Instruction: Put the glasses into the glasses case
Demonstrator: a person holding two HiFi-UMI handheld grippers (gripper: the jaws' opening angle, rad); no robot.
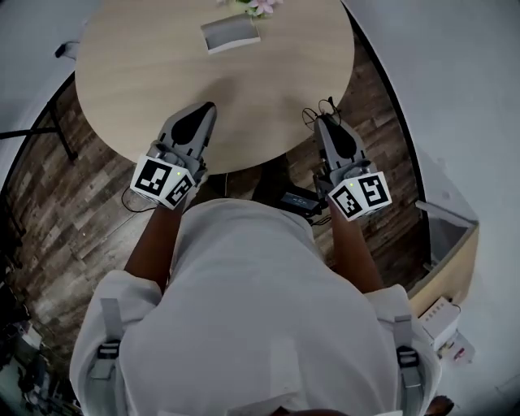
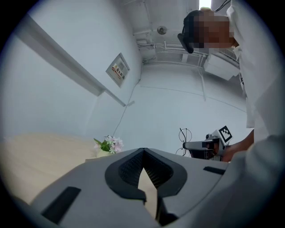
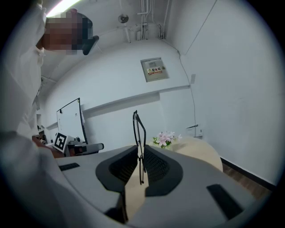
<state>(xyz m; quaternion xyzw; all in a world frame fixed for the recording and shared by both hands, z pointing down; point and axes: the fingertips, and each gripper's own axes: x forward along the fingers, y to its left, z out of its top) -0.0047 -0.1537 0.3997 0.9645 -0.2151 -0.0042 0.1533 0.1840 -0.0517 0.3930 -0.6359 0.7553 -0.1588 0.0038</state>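
The right gripper (image 3: 140,149) has its jaws pressed together on the glasses (image 3: 138,131). It grips the thin frame low, so the glasses stand upright above the jaws and, I think, cannot swing. The left gripper (image 2: 143,151) has its jaw tips together with nothing between them. Probably it is kept free to open or steady the case (image 1: 230,33). Both grippers hover at the near edge of the table (image 1: 146,73). The case lies well apart at the far side, just beside the flowers (image 1: 258,6), and it looks closed. The glasses must therefore be carried across the table.
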